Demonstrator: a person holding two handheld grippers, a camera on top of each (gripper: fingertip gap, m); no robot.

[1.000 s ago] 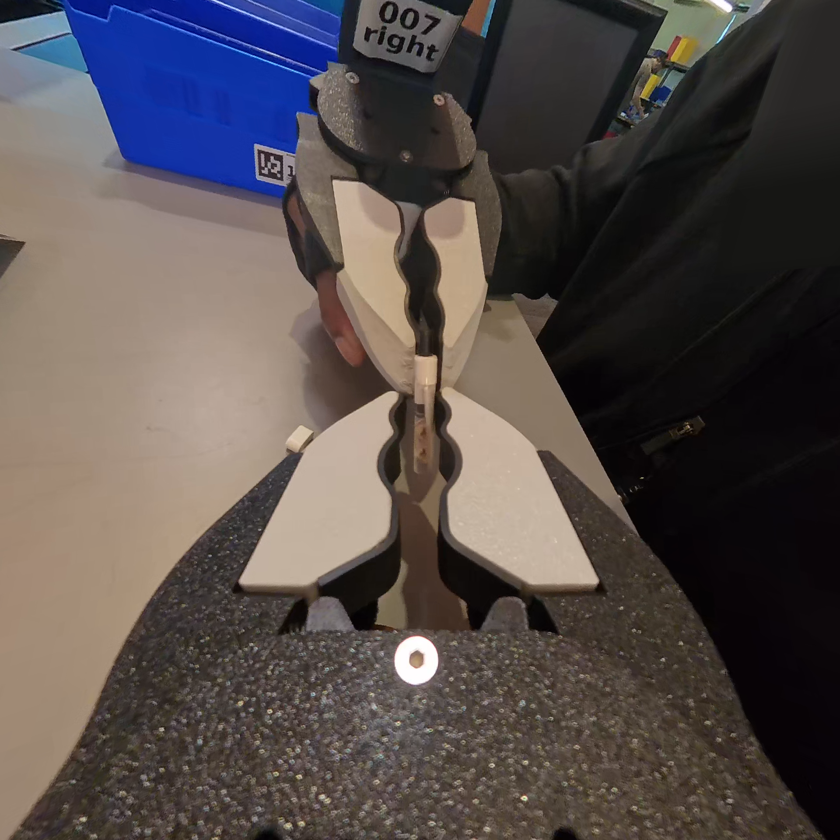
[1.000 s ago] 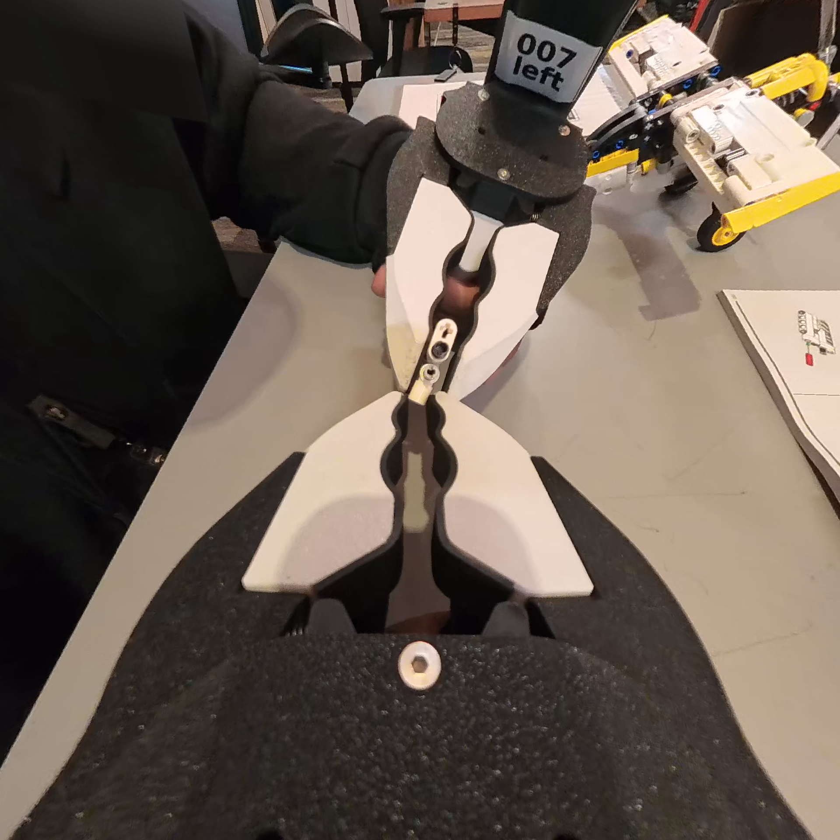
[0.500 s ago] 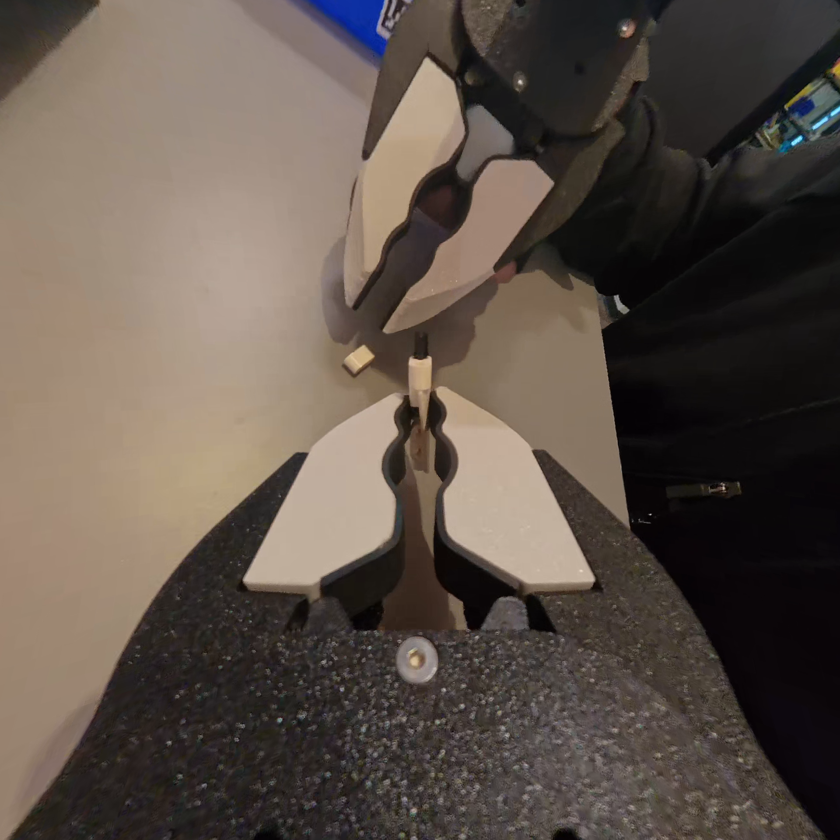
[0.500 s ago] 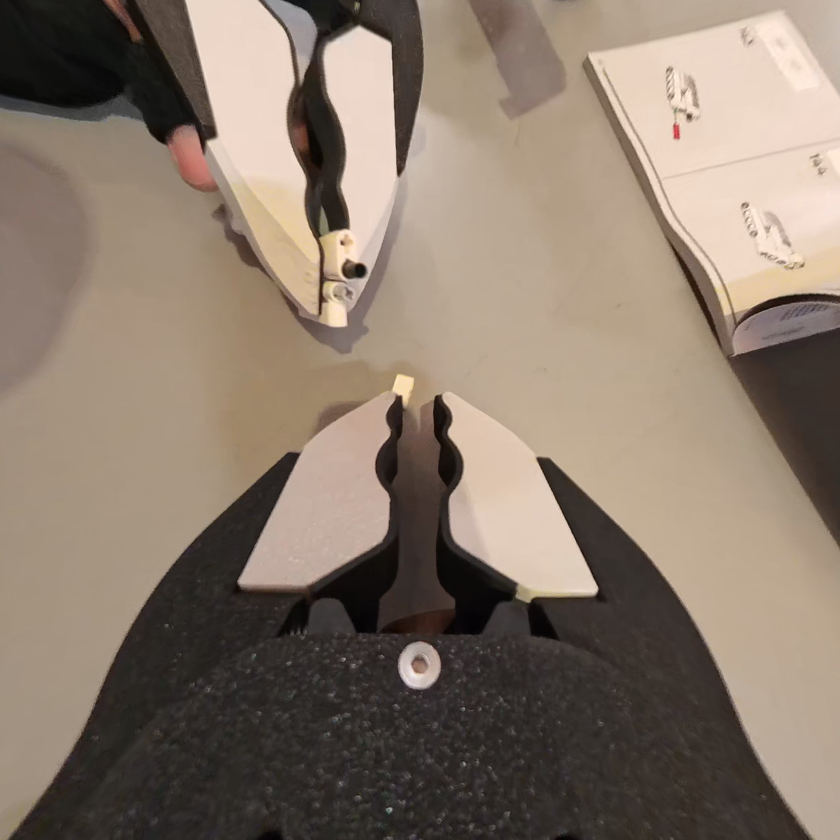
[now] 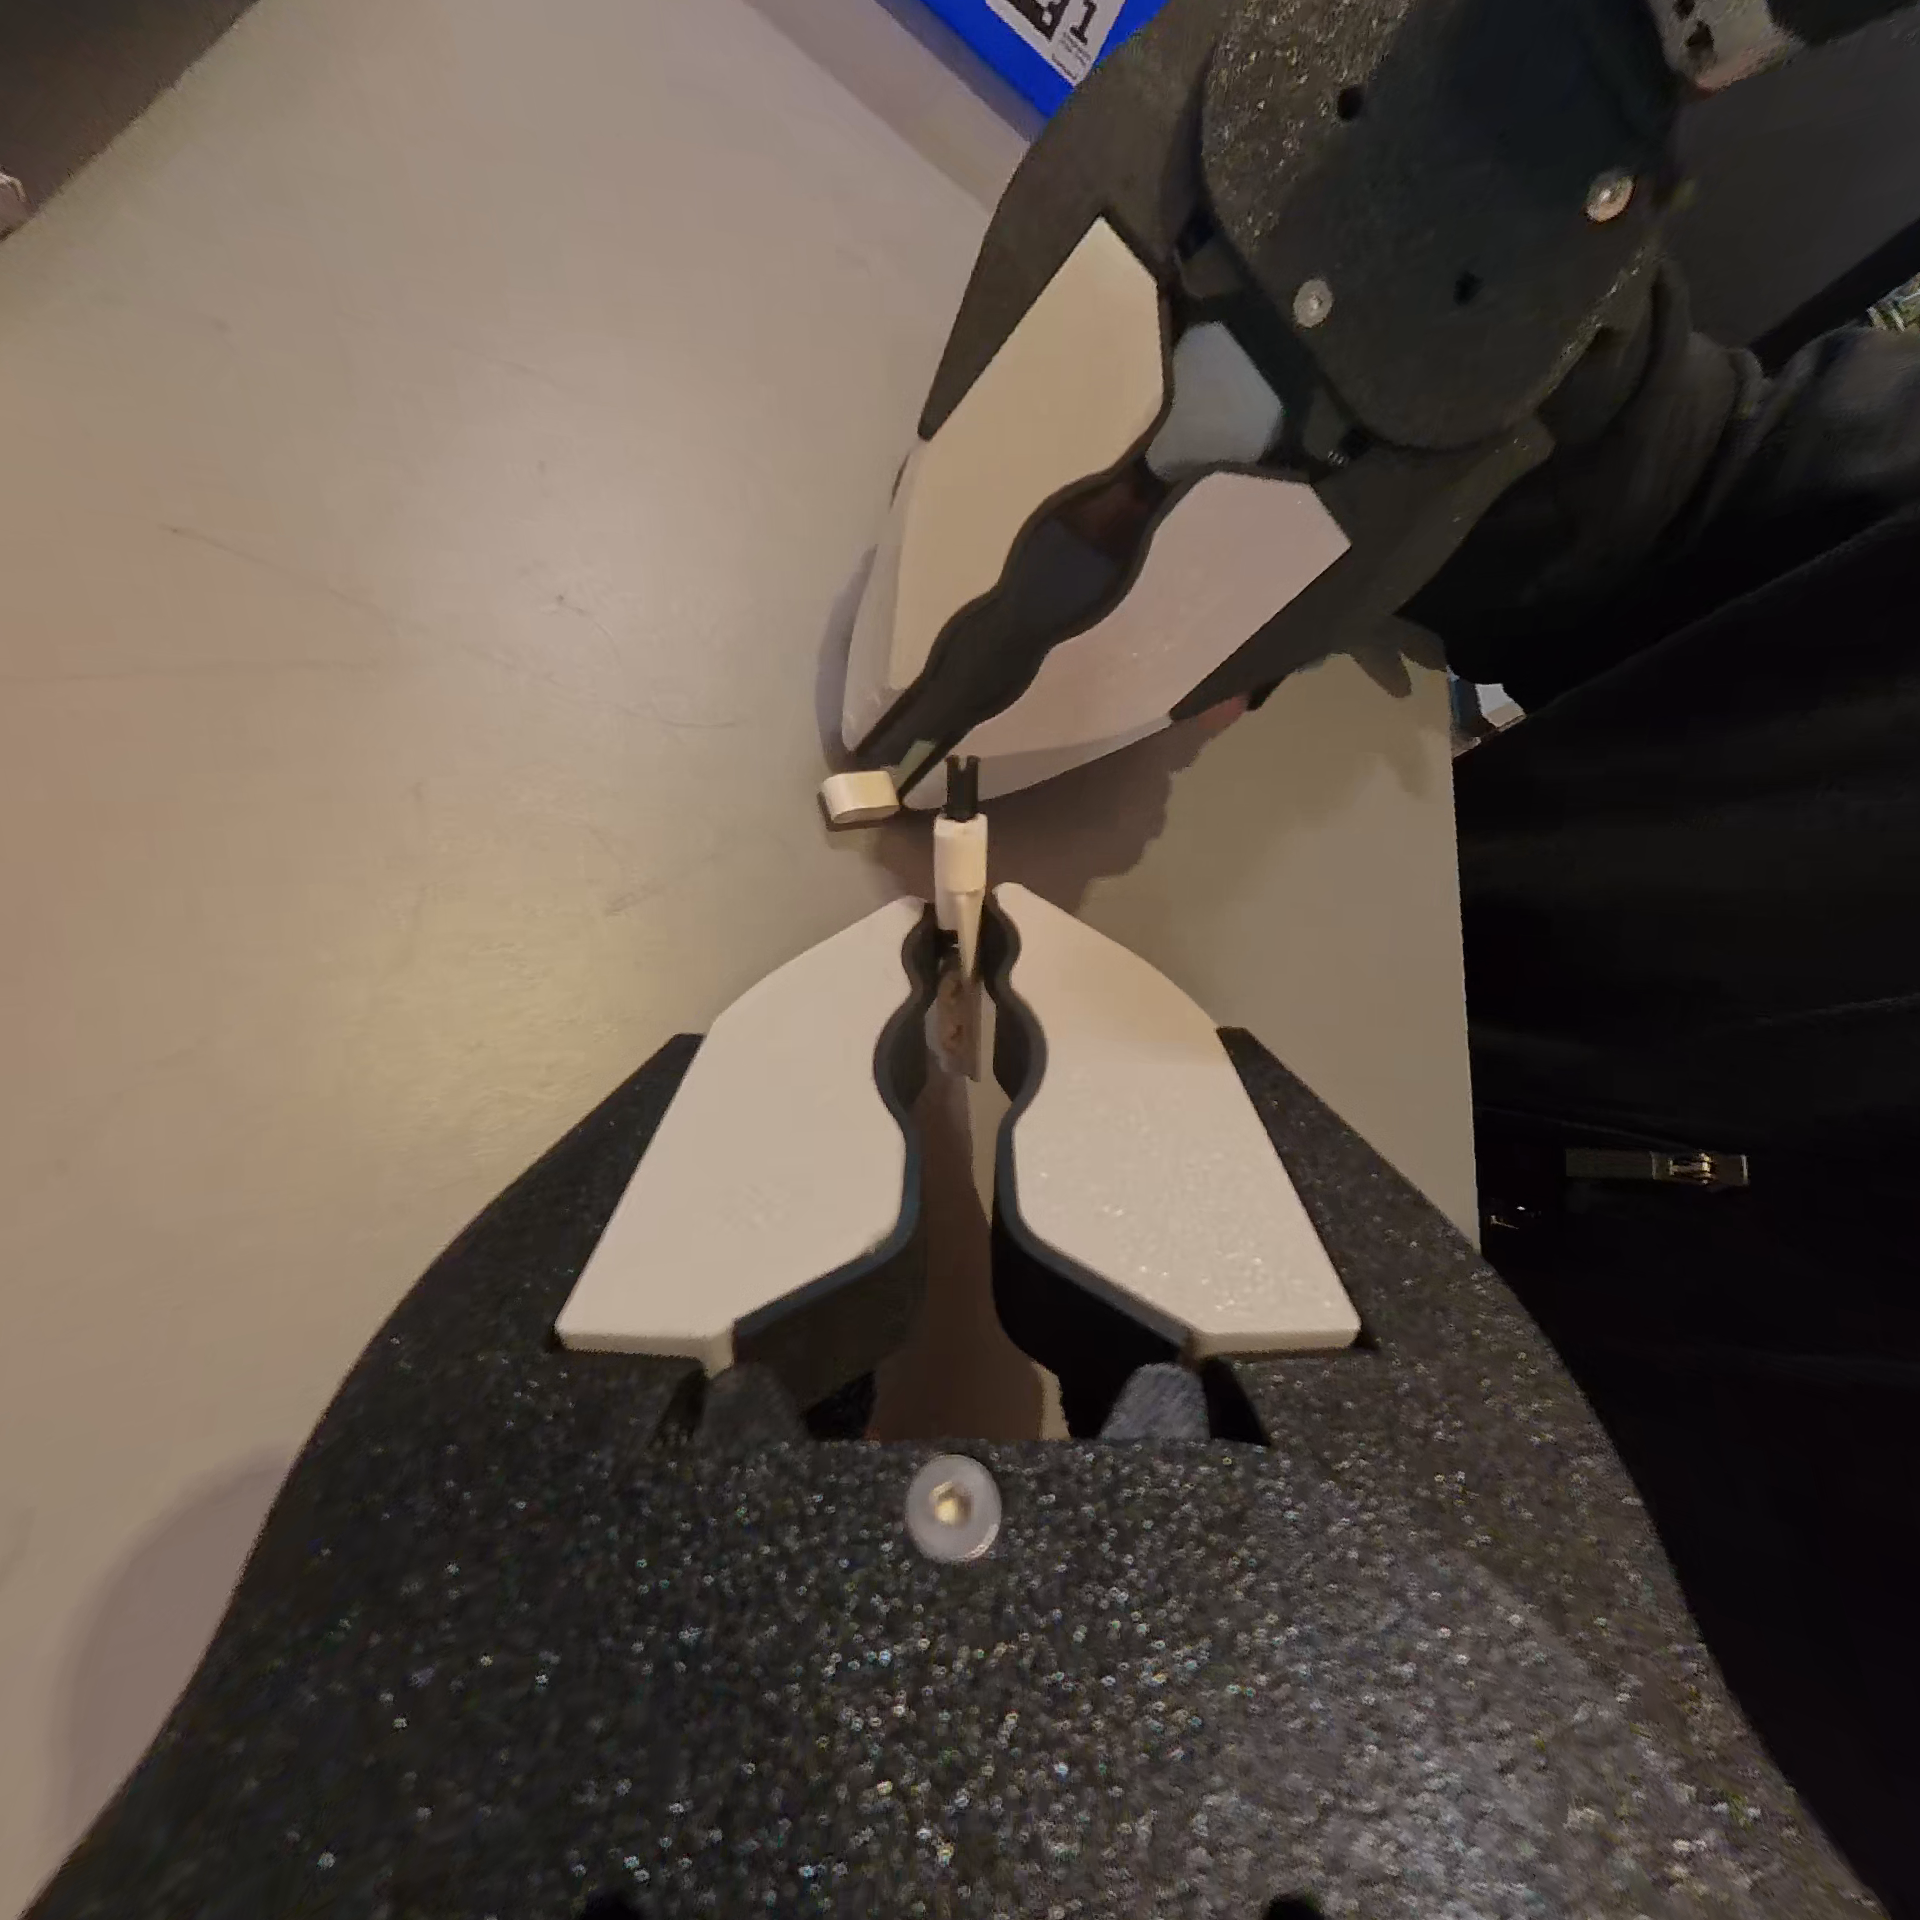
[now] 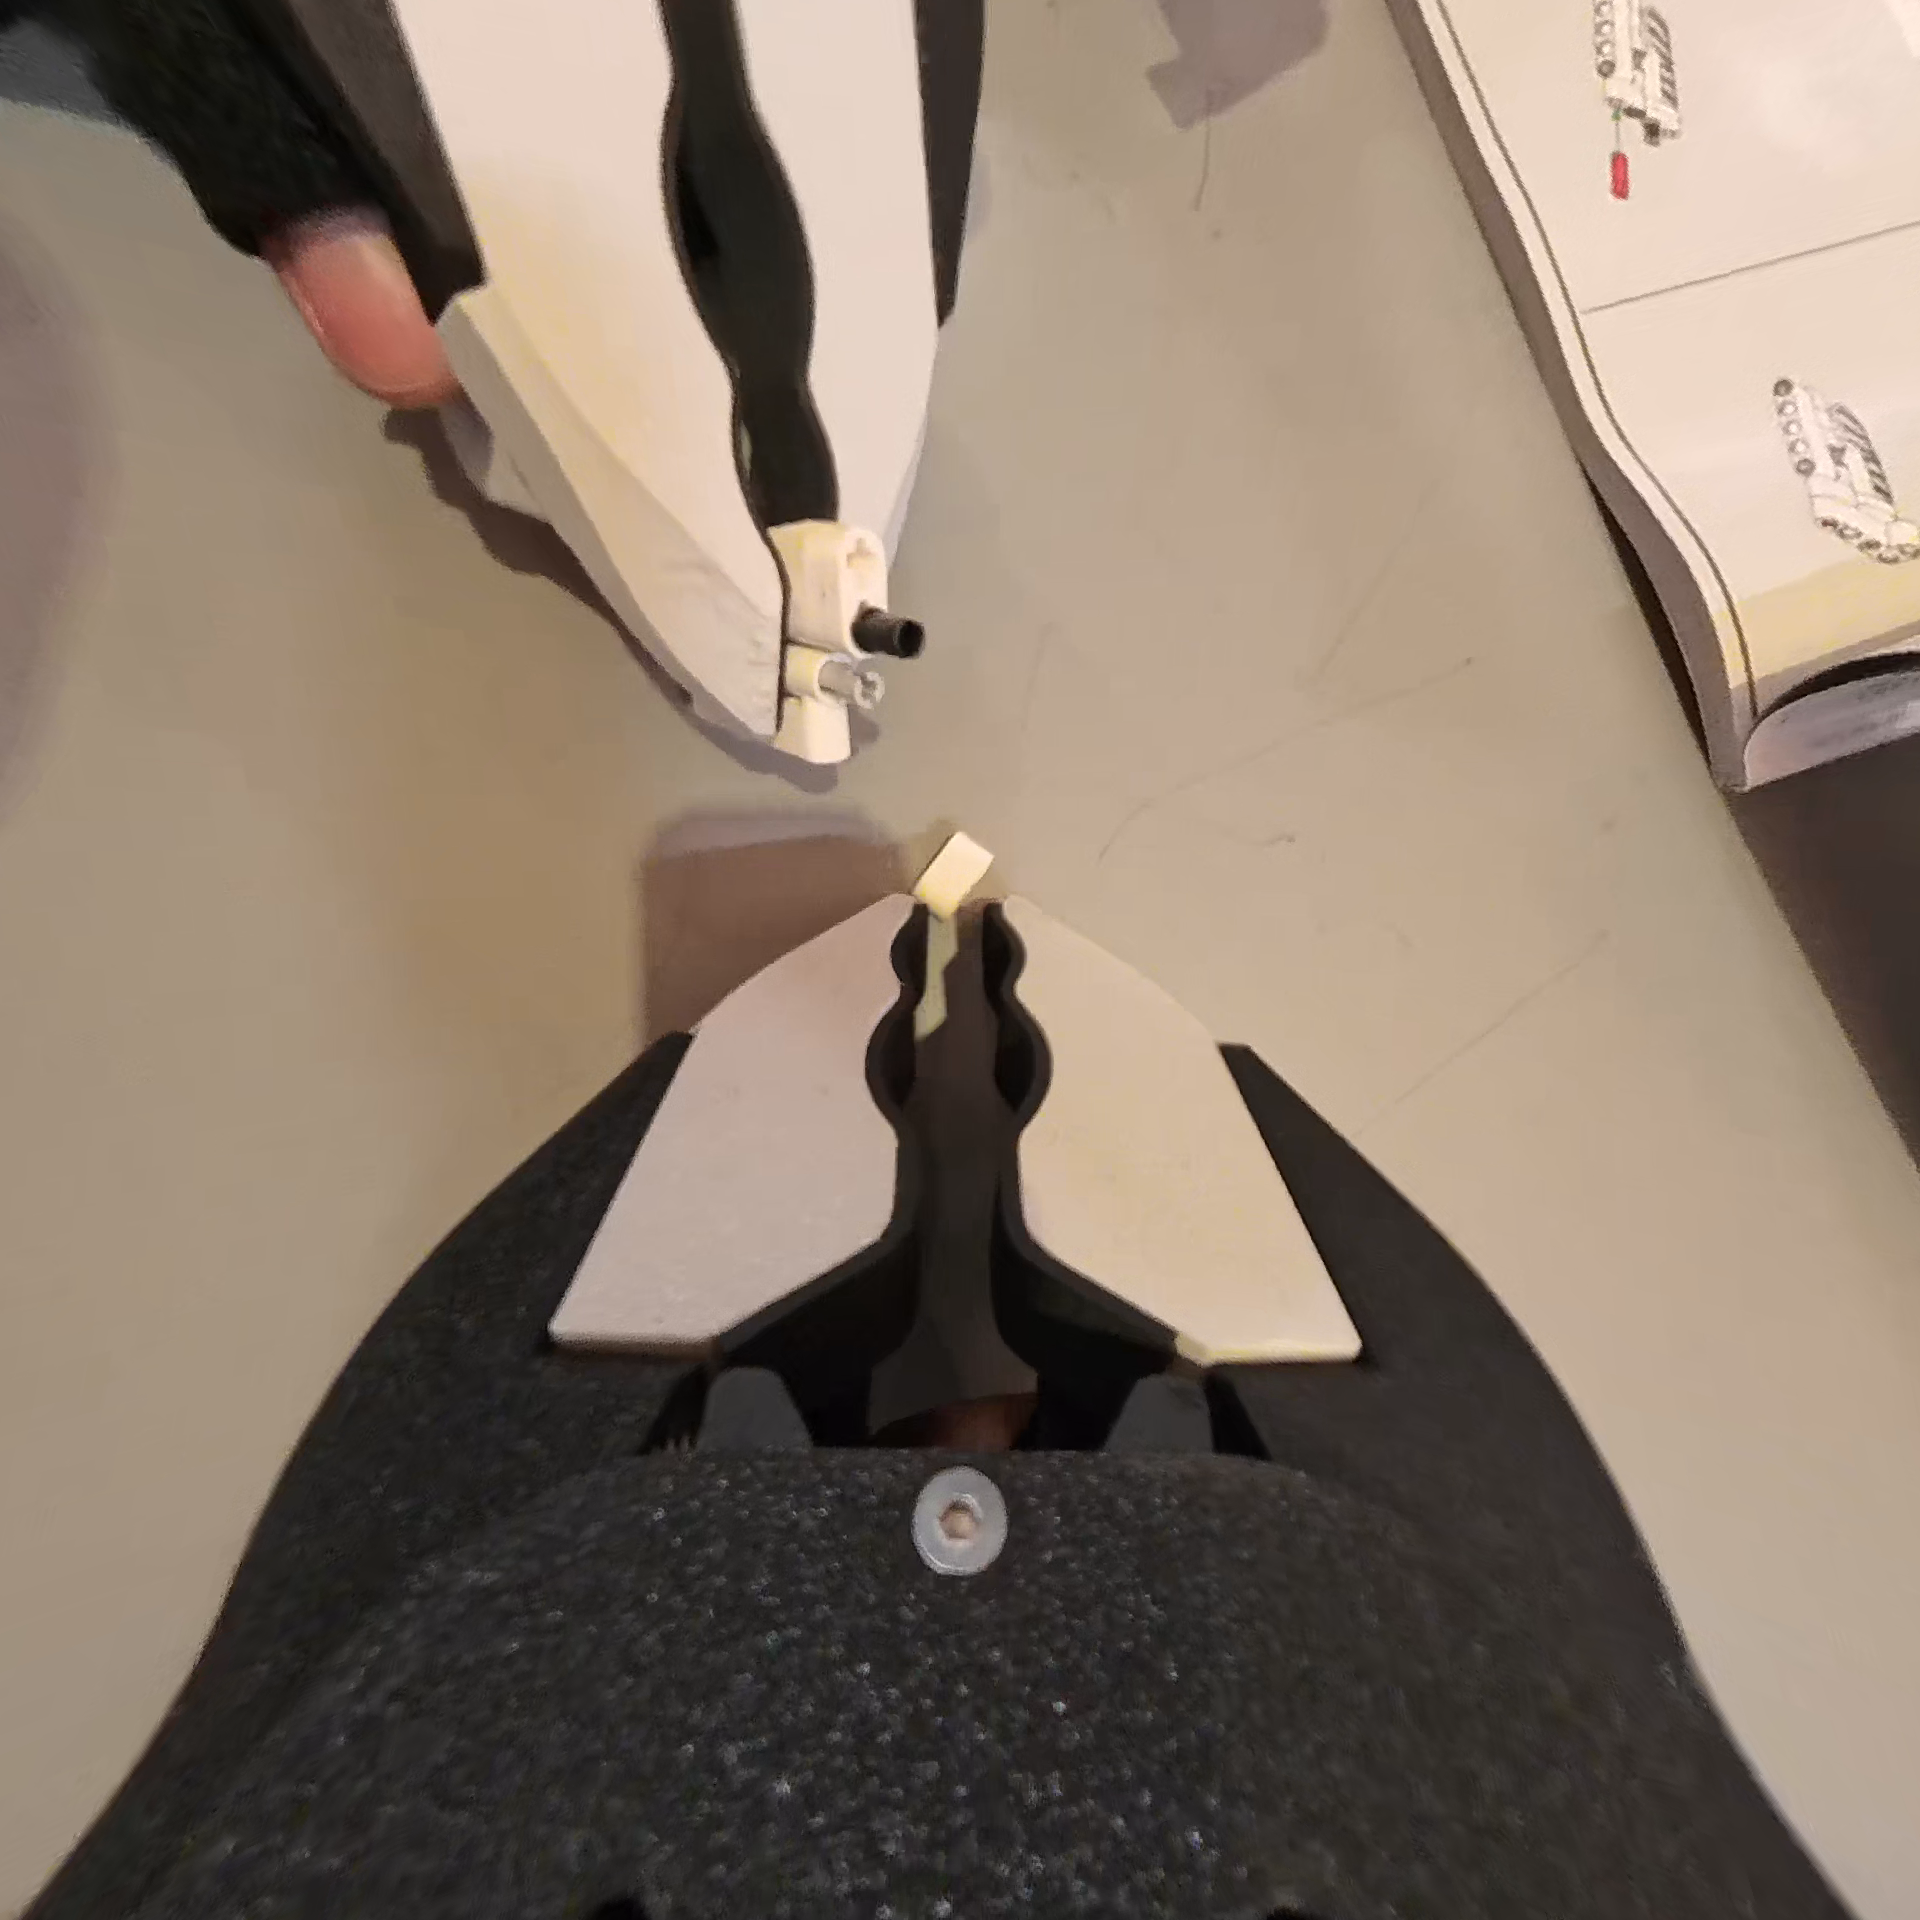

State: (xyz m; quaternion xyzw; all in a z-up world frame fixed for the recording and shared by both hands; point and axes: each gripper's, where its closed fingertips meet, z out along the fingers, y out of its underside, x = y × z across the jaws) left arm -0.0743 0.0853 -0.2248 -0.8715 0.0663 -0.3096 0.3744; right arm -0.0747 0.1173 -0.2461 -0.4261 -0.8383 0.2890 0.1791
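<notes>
- L gripper (image 5: 961, 914) is clenching on a small white plastic part (image 5: 956, 862). Both fingers are pressing its lower end, and the rest is sticking out past the tips.
- A black pin (image 5: 961, 790) is poking out of the far end of that part. From the R cam, a grey pin (image 6: 857, 712) is showing just under the black one.
- R gripper (image 6: 951, 909) is pointing down at the table (image 5: 416, 623), fingers a little apart. It is not gripping anything, as far as I can see.
- A tiny cream block (image 6: 954, 868) is lying on the table right at the R tips, just ahead of them and nearer one finger. A dark gap is showing on its other side. Can't tell if that finger is touching it.
- The L gripper's part is hanging near the block but not touching it, up and to the side of the R tips.
- The block prob. weighs almost nothing. It looks hard and smooth, so it could slip or flick away if pinched on a corner. Best hold, I think: flat sides, square between the pads.
- The white part looks stiff too. The pins look thin, so better to hold the body, not the pins.
- An open booklet (image 6: 1714, 364) is lying well off to one side of the R gripper. A blue bin (image 5: 1039, 42) is sitting far behind it.
- A person's fingertip (image 6: 364, 312) is showing beside the L gripper.
</notes>
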